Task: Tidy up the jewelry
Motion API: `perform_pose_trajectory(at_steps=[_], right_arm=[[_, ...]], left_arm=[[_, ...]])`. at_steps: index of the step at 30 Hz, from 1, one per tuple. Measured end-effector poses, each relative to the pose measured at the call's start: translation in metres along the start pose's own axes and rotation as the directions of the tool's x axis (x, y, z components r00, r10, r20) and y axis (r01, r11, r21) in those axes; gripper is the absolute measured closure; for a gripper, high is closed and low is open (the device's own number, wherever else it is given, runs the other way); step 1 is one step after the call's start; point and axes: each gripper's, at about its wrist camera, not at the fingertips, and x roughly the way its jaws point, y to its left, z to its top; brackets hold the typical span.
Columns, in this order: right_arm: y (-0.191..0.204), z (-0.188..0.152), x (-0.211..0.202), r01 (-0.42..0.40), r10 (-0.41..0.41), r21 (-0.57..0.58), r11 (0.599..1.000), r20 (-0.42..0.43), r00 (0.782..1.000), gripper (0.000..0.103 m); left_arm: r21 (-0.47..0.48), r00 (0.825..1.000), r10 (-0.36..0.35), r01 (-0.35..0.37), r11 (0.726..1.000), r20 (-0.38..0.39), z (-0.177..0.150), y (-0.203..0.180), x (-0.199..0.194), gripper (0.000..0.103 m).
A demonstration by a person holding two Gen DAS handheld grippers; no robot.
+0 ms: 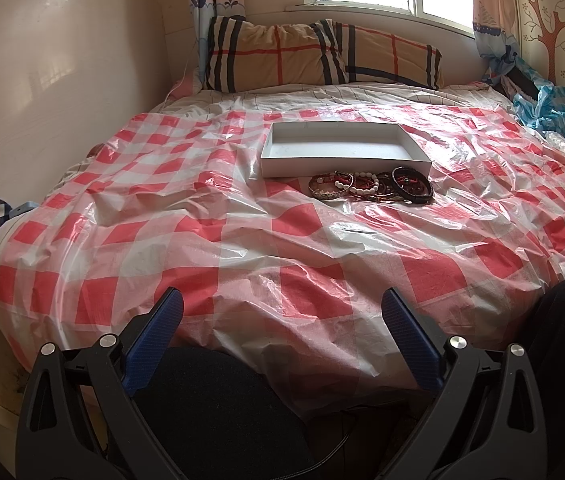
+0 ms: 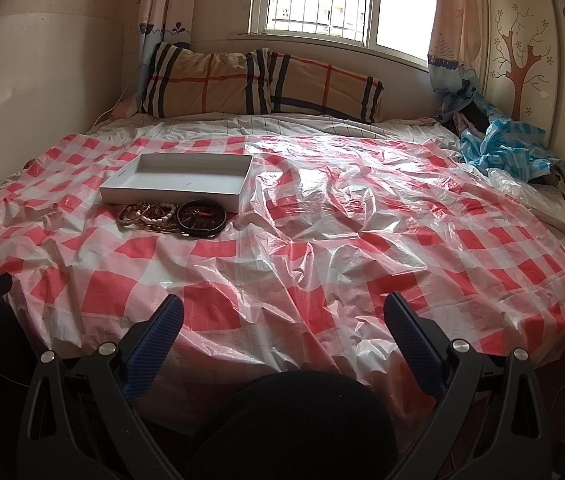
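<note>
Lying flat on red-and-white checked plastic sheet (image 1: 210,248) over bed: shallow white rectangular cardboard tray (image 1: 344,167), long axis running left to right, open side up. Heaped just in front of its near wall, touching or almost: pile of bracelets (image 1: 370,187) — silver bangle, white and red beads, black cords. Hovering well short of both, near bed's foot: left gripper (image 1: 282,332) and right gripper (image 2: 282,332), jaws spread wide, grasping nothing. Propped beyond tray under window: striped tan pillows (image 2: 258,84).

A home bedroom: bed (image 1: 242,240), pillow (image 1: 282,56), curtained window (image 2: 322,0).
</note>
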Motion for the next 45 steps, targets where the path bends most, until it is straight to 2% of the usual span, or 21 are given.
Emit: perform_pose_trajectory(at_steps=[24,29,31,35,40,45], right_arm=[[0.001,0.001,-0.001,0.000,0.000,-0.004,1.000,0.000,1.000,0.007],[0.009,0.007,0.005,-0.069,0.068,-0.028,0.997,-0.025,0.997,0.007],[0.014,0.014,0.006,-0.109,0.109,-0.032,0.994,-0.012,0.994,0.007],[0.029,0.032,0.022,-0.157,0.156,-0.051,0.986,-0.022,0.987,0.007],[0.043,0.051,0.060,-0.198,0.194,-0.051,0.979,-0.080,0.978,0.007],[0.049,0.069,0.115,-0.211,0.200,-0.049,0.976,-0.166,0.966,0.007]], left_arm=[[-0.003,1.000,-0.005,0.005,1.000,-0.001,0.000,0.000,0.000,0.008],[-0.018,1.000,-0.017,0.017,1.000,-0.019,0.005,-0.001,0.004,0.008],[-0.041,0.999,-0.035,0.034,0.999,-0.026,0.017,0.004,0.009,0.008],[-0.066,0.997,-0.059,0.056,0.996,-0.040,0.034,0.003,0.017,0.008],[-0.043,0.997,-0.067,0.065,0.997,-0.043,0.063,-0.012,0.040,0.008],[-0.010,0.995,-0.056,0.055,0.998,-0.088,0.089,-0.024,0.085,0.008]])
